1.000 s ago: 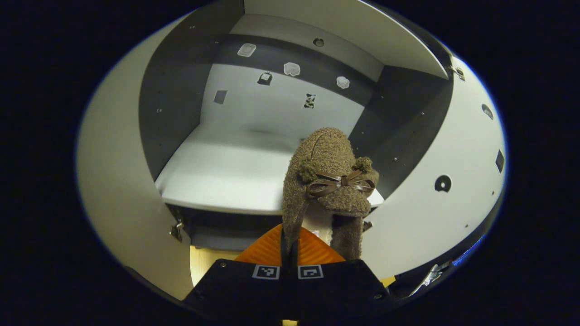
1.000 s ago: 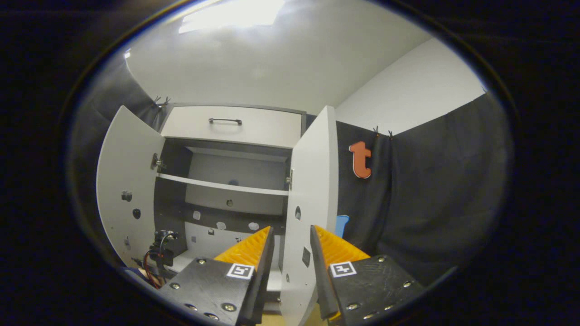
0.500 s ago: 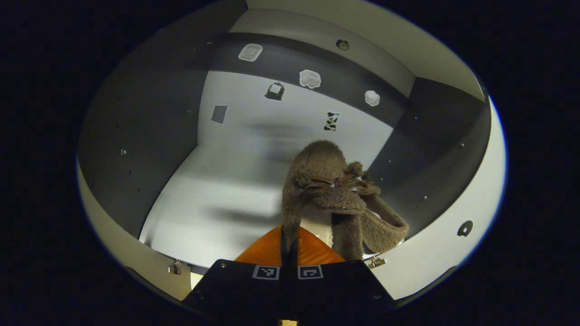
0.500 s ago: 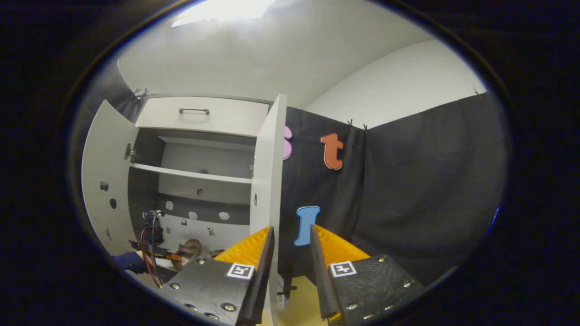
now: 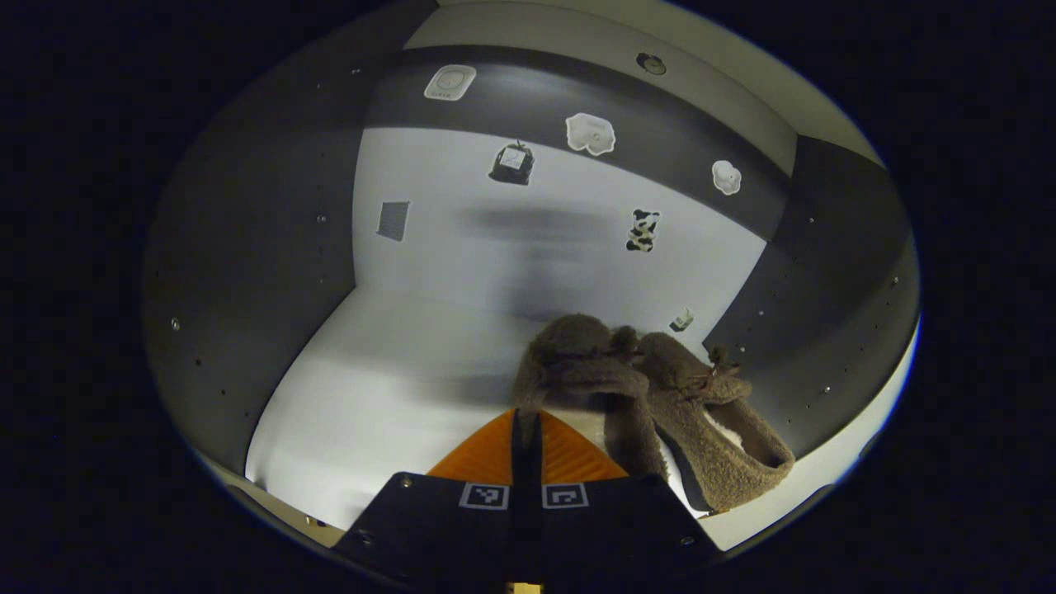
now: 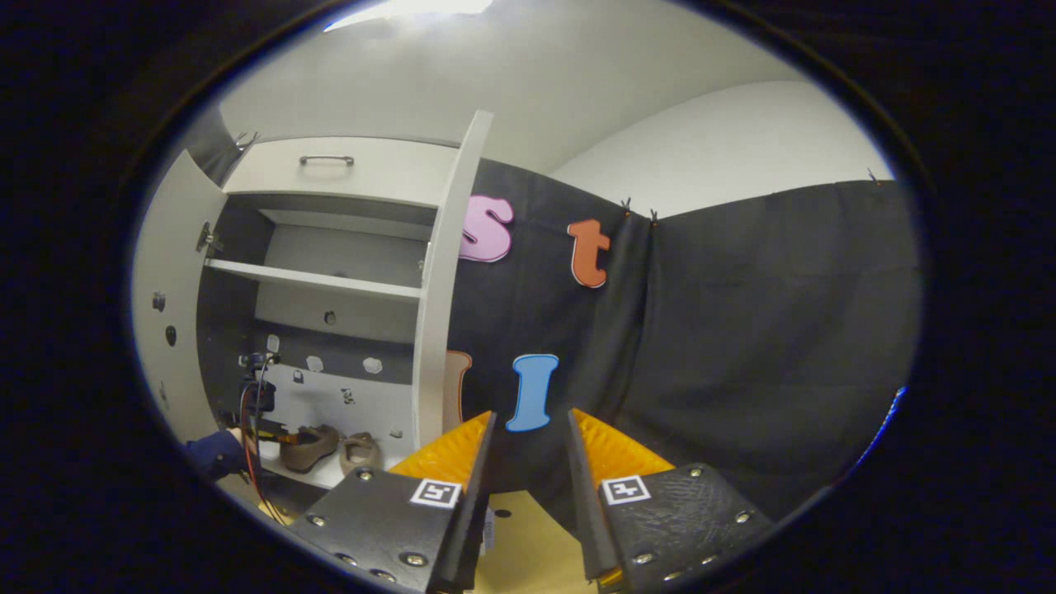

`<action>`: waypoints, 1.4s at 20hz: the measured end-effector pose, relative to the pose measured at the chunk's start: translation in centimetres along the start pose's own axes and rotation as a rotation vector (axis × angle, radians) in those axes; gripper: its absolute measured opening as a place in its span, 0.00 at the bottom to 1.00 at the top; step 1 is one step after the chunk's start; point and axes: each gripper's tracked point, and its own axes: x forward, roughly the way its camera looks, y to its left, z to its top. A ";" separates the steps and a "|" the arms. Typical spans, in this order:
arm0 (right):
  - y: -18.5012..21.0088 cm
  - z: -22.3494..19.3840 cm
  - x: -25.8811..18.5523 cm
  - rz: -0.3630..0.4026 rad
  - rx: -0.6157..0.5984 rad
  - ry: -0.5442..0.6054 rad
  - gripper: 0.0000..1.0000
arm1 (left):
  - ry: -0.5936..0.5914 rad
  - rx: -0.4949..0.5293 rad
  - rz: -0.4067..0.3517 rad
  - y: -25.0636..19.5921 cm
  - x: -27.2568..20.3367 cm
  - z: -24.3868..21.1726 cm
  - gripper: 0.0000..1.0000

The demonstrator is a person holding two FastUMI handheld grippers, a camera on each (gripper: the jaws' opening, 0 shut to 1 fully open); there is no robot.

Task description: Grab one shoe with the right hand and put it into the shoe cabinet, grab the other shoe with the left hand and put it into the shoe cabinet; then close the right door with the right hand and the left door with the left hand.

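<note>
In the left gripper view my left gripper [image 5: 526, 422] is shut on the rim of a fuzzy brown shoe [image 5: 577, 363] with a small bow. It holds the shoe low over the white lower shelf [image 5: 388, 388] inside the shoe cabinet. The other brown shoe [image 5: 714, 433] lies on that shelf, touching the held one on its right, near the dark right wall. In the right gripper view my right gripper [image 6: 528, 421] is open and empty, out in front of the cabinet. Far off at lower left are both shoes [image 6: 312, 445] and the left gripper [image 6: 262, 408].
Both white cabinet doors stand open: the right door [image 6: 437, 280] edge-on, the left door [image 6: 161, 313] swung wide. An upper shelf [image 6: 313, 280] and a drawer [image 6: 330, 169] with a handle sit above. A dark sleeve [image 6: 210, 454] reaches in. Small stickers [image 5: 590, 134] dot the back wall.
My left gripper has gone deeper into the cabinet and lowered its shoe beside the other one. My right gripper has swung to the right, so the cabinet has slid left in its view.
</note>
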 end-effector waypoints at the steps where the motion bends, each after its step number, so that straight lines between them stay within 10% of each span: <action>1: 0.2 -0.4 0.3 0.012 0.002 0.006 0.48 | -0.005 0.009 0.001 0.0 0.0 0.1 0.01; 7: 1.0 -1.2 1.4 0.052 0.001 0.018 0.54 | -0.069 0.049 -0.003 -0.7 -2.0 1.8 0.25; 14: 0.3 -1.4 1.8 0.089 0.052 0.020 0.81 | -0.163 0.079 0.001 -1.5 -6.8 3.9 0.84; 19: 0.6 -1.4 1.9 0.138 0.055 0.016 0.81 | -0.263 0.089 -0.011 -3.0 -12.8 5.7 0.99; 28: 2.2 -1.6 2.4 0.284 0.084 0.035 0.80 | -0.426 0.160 -0.080 -6.5 -27.1 7.3 0.93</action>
